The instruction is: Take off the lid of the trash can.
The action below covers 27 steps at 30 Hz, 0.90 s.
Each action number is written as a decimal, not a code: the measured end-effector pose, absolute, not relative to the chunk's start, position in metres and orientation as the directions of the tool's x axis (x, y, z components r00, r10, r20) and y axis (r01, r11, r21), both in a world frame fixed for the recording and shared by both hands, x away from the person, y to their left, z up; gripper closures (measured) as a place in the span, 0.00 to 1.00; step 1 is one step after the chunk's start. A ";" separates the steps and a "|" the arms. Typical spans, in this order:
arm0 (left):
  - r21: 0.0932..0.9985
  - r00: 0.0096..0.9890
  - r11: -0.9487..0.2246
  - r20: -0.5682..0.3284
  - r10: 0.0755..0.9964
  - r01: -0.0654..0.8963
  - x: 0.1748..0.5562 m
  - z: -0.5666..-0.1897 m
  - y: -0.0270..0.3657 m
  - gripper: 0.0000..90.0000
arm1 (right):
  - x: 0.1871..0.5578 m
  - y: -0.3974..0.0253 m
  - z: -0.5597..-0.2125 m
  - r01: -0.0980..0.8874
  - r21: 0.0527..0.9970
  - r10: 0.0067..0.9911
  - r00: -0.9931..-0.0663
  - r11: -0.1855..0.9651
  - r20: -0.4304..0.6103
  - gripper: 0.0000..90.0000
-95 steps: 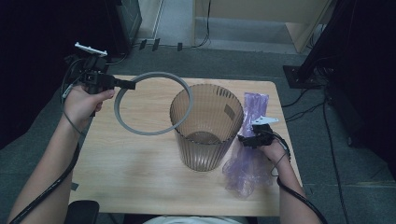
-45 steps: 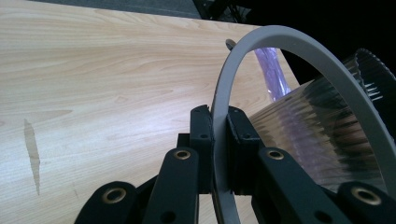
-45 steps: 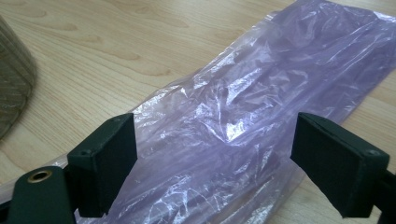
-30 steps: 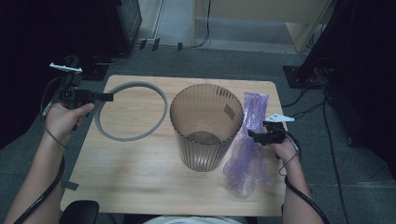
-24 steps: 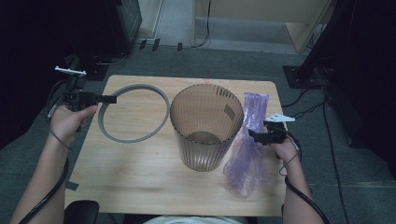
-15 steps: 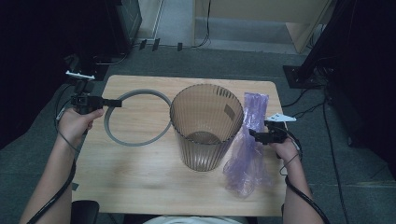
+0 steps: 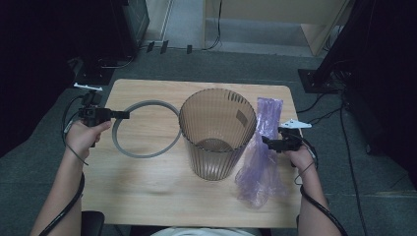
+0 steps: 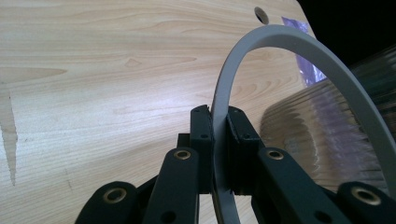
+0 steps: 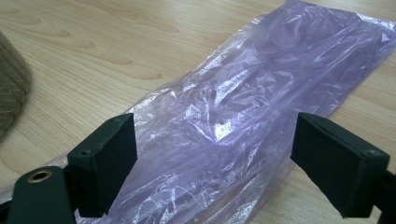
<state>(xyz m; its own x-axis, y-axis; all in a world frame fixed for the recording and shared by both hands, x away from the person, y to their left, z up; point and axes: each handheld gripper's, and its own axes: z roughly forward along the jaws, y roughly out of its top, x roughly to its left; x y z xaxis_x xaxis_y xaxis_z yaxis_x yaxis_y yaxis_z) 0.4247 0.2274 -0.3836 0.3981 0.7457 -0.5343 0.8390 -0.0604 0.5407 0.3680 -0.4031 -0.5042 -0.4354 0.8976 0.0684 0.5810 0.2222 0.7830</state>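
Observation:
A brown ribbed translucent bin [image 7: 216, 132] stands upright at the middle of the wooden table [image 7: 147, 196]. A grey plastic ring [image 7: 145, 129] lies left of it. My left gripper [image 7: 124, 114] is shut on the ring's left edge; the grey band [image 8: 222, 116] runs between its pads in the left gripper view. A purple plastic bag [image 7: 261, 152] lies flat to the right of the bin. My right gripper [image 7: 265, 142] hovers open just over the bag [image 9: 233, 121], its jaws wide apart on either side.
The table edge [image 7: 196, 82] at the far side borders grey carpet with cables and dark equipment stands [image 7: 319, 78]. The bin wall [image 8: 327, 135] is close to the ring's right side. Bare wood lies along the front of the table.
My left gripper lowered the ring from the bin's rim to the table at the left, then slid it slightly right toward the bin. The right gripper stayed over the bag.

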 end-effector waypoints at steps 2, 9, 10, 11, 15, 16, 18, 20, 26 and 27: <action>0.537 0.396 -0.058 -0.540 0.742 0.842 0.425 -0.389 0.227 0.92 | 0.368 -0.403 -0.504 0.582 0.783 0.898 -0.434 0.220 0.070 0.16; 0.531 0.387 -0.053 -0.541 0.746 0.845 0.427 -0.403 0.227 0.92 | 0.368 -0.403 -0.505 0.579 0.783 0.896 -0.439 0.227 0.066 0.16; 0.533 0.386 -0.050 -0.542 0.746 0.845 0.427 -0.405 0.227 0.92 | 0.368 -0.403 -0.505 0.580 0.782 0.896 -0.440 0.227 0.066 0.16; 0.532 0.384 -0.047 -0.544 0.746 0.846 0.427 -0.407 0.227 0.92 | 0.368 -0.403 -0.505 0.580 0.782 0.895 -0.441 0.229 0.065 0.16; 0.532 0.379 -0.049 -0.533 0.756 0.845 0.427 -0.413 0.227 0.92 | 0.368 -0.402 -0.506 0.585 0.778 0.895 -0.441 0.230 0.067 0.16; 0.535 0.381 -0.052 -0.527 0.759 0.843 0.427 -0.413 0.227 0.92 | 0.368 -0.402 -0.506 0.585 0.778 0.895 -0.441 0.231 0.066 0.16; 0.535 0.385 -0.059 -0.523 0.760 0.843 0.427 -0.414 0.226 0.92 | 0.368 -0.402 -0.506 0.586 0.776 0.895 -0.441 0.233 0.064 0.16; 0.534 0.386 -0.059 -0.526 0.758 0.843 0.427 -0.416 0.227 0.92 | 0.369 -0.401 -0.506 0.584 0.776 0.893 -0.446 0.238 0.062 0.16; 0.523 0.372 -0.045 -0.541 0.754 0.851 0.430 -0.426 0.230 0.92 | 0.369 -0.400 -0.508 0.589 0.770 0.891 -0.449 0.244 0.061 0.16; 0.520 0.369 -0.044 -0.541 0.756 0.853 0.430 -0.427 0.230 0.92 | 0.370 -0.400 -0.508 0.588 0.770 0.891 -0.450 0.246 0.059 0.16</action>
